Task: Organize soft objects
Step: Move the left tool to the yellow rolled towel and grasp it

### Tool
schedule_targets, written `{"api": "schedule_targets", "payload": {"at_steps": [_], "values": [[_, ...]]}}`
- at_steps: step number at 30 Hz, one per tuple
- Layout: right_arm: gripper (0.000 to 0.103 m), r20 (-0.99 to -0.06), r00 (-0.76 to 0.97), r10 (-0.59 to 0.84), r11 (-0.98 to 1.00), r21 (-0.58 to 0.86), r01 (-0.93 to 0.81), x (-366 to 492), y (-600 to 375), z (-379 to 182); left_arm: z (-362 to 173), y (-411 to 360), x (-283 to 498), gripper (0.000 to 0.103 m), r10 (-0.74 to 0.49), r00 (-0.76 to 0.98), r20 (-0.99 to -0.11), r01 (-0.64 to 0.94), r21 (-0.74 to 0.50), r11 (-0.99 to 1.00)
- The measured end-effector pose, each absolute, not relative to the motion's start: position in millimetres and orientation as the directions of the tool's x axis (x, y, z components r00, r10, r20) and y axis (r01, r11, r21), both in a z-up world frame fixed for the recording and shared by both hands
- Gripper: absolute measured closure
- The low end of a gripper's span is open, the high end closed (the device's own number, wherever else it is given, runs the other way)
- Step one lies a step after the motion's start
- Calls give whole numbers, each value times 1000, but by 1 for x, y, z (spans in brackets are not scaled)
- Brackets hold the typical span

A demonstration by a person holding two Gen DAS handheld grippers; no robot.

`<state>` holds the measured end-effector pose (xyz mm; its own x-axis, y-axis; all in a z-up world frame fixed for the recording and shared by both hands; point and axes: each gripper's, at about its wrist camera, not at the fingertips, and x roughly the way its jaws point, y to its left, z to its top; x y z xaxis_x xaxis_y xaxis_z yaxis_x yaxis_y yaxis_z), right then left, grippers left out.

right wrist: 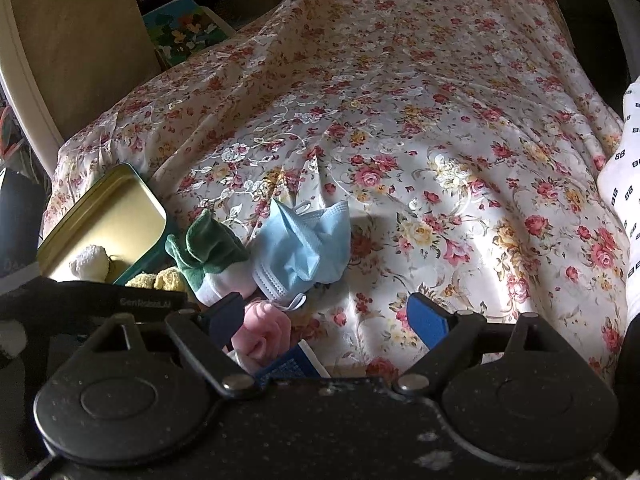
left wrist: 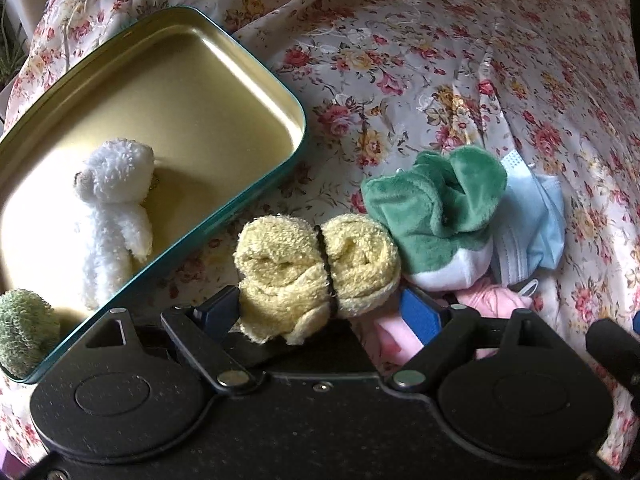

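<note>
In the left wrist view, a rolled yellow towel [left wrist: 316,276] bound by a black band lies between the fingers of my left gripper [left wrist: 320,312], whose jaws stand wide and do not press it. A green-rimmed gold tin [left wrist: 224,92] to the left holds a white teddy bear [left wrist: 112,216] and a green fuzzy ball [left wrist: 24,328]. A green-and-white plush [left wrist: 436,208], a blue face mask [left wrist: 532,228] and a pink soft item [left wrist: 496,300] lie to the right. My right gripper [right wrist: 326,316] is open and empty, with the pink item [right wrist: 264,328] by its left finger.
Everything rests on a wrinkled floral cloth [right wrist: 400,120]. A blue packet [right wrist: 292,366] lies under the right gripper. A wooden board [right wrist: 72,40] and a colourful box [right wrist: 180,28] stand at the back left. A white patterned sleeve [right wrist: 624,200] is at the right edge.
</note>
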<state>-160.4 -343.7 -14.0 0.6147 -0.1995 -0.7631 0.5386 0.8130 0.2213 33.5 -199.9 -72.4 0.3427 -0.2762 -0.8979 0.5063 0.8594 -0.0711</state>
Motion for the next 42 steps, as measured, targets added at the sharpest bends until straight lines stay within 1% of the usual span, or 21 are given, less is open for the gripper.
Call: {"api": "schedule_targets", "payload": {"at_steps": [4, 12, 16, 23, 24, 26, 29, 31, 35, 40, 42], "values": [[14, -764, 613, -201, 811, 221, 542, -161, -344, -14, -73, -203, 32, 16, -270, 354, -895, 509, -58, 859], [13, -767, 609, -201, 818, 211, 535, -160, -339, -16, -80, -204, 38, 17, -259, 363, -895, 497, -49, 866], [13, -768, 607, -204, 821, 204, 533, -160, -338, -16, -82, -203, 43, 22, -275, 344, -898, 478, -85, 874], [13, -769, 607, -202, 819, 207, 535, -160, -339, -17, -84, -203, 45, 25, -286, 329, -900, 474, -105, 874], [13, -769, 606, -202, 820, 206, 534, -160, -339, -18, -84, -203, 45, 28, -286, 328, -901, 476, -104, 873], [13, -770, 605, -202, 821, 203, 533, -159, -338, -18, -84, -204, 45, 38, -289, 320, -902, 482, -108, 870], [13, -771, 603, -204, 823, 199, 533, -159, -338, -19, -80, -204, 44, 47, -301, 322, -898, 488, -115, 865], [13, -771, 603, -206, 824, 196, 532, -159, -339, -19, -77, -202, 43, 49, -308, 324, -895, 489, -120, 864], [13, -765, 609, -211, 830, 189, 525, -160, -338, -19, -66, -194, 40, 50, -333, 312, -890, 492, -148, 858], [13, -742, 630, -228, 849, 166, 502, -162, -331, -14, -47, -183, 30, 50, -352, 325, -878, 521, -144, 842], [10, -733, 638, -235, 858, 152, 491, -163, -327, -12, -40, -176, 28, 50, -366, 319, -874, 530, -155, 834]]}}
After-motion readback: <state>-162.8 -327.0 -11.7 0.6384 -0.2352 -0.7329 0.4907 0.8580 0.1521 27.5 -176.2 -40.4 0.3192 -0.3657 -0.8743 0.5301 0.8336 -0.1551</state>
